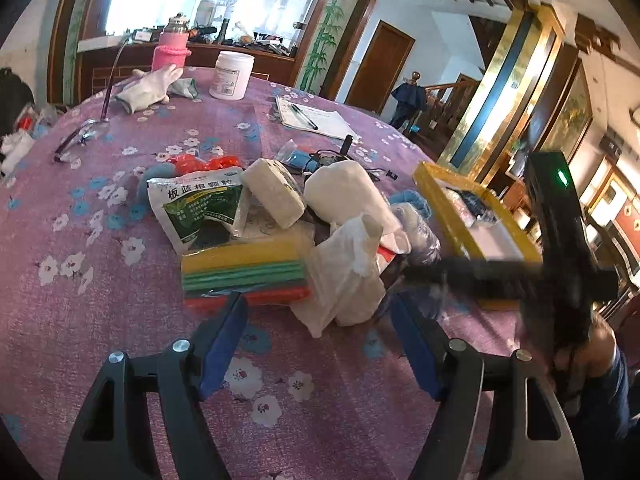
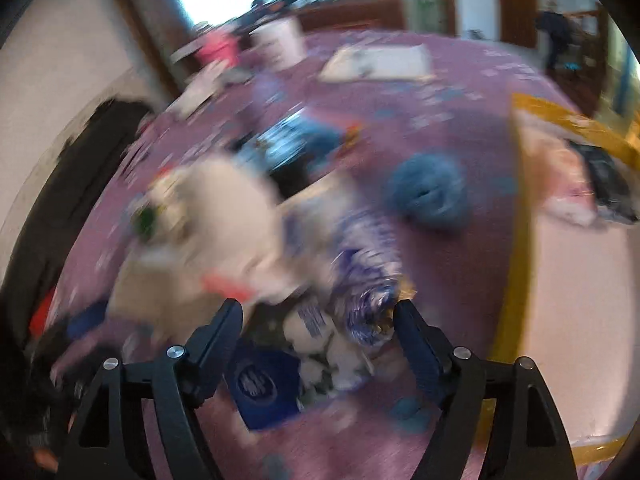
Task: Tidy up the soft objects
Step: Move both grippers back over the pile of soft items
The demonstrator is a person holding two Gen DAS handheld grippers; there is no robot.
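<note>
Tongs of both hands gape wide, empty: left tongs (image 1: 318, 312) low-centre before the soft pile (image 1: 344, 272) mid-table (image 1: 80, 320); right tongs (image 2: 318, 316) over blurred packets (image 2: 360, 272) at lower centre.

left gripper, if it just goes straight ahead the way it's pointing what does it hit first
Most likely the crumpled white tissue, lying just beyond the open left gripper and roughly centred between its fingers. The striped colored pack sits left of that line; depth is uncertain.
</note>
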